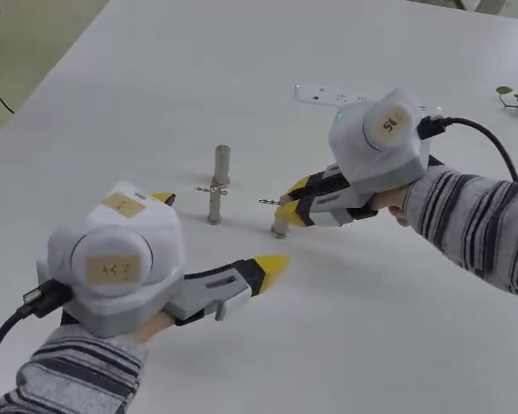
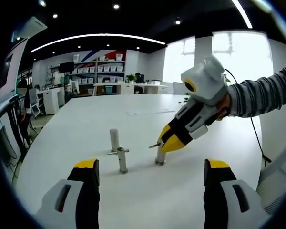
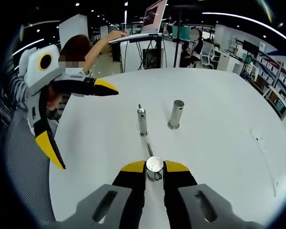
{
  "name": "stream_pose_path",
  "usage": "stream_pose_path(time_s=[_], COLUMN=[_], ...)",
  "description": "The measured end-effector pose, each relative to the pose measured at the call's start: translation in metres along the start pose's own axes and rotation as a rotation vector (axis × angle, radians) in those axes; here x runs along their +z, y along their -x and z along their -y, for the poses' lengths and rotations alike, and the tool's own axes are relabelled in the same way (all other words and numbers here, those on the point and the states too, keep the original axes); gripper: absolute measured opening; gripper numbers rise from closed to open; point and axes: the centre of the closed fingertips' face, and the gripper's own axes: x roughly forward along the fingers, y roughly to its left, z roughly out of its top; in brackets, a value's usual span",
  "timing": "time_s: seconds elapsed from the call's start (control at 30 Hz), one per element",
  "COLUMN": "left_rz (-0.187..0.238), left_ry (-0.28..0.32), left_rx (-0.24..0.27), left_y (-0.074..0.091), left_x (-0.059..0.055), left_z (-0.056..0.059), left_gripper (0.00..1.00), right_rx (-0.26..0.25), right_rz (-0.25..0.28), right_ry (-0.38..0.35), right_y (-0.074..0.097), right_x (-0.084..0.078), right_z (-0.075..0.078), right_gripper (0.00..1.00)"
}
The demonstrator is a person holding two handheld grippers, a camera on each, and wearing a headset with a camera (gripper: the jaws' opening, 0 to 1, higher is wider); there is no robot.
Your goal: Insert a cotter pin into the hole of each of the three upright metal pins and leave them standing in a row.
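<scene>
Progress is sitting at roughly 1 of 3; the middle metal pin (image 1: 214, 207) is already carrying its fitted cotter pin (image 1: 211, 190); my right gripper (image 1: 292, 203) is pinching a second cotter pin (image 1: 268, 202), seemingly part-way through the near metal pin (image 1: 280, 229); the far metal pin (image 1: 222, 164) is standing bare; my left gripper (image 2: 151, 167) is hanging spread, empty.

The nearest pin (image 3: 154, 163), a short steel post, stands upright at the tips of the right gripper (image 3: 155, 168), its round top between the closed jaws. A thin cotter pin (image 3: 149, 150) held there pokes out forward past it. Just ahead of the jaws stands the middle pin (image 3: 142, 120), with a second cotter pin (image 1: 211, 190) crosswise through its upper part. Beyond it, slightly right, the far pin (image 3: 176, 114) stands upright and bare.
</scene>
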Motion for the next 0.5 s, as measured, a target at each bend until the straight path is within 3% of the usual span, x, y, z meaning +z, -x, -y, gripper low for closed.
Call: stream_pose_path(time_s=[0.17, 0.5], left_rz=[0.007, 0.004], left_ry=[-0.026, -0.006], left_rx=[-0.01, -0.011], left_y=[-0.0011, -0.0014], left_x=[0.0027, 0.0023], left_z=[0.0048, 0.0045], left_gripper=[0.95, 0.99], right_rx=[0.007, 0.035], right_rz=[-0.005, -0.009], right_ry=[0.003, 0.014], right_y=[-0.0015, -0.0017], right_x=[0.002, 0.0015], right_z=[0.0019, 0.0053], right_gripper=[0.08, 0.08])
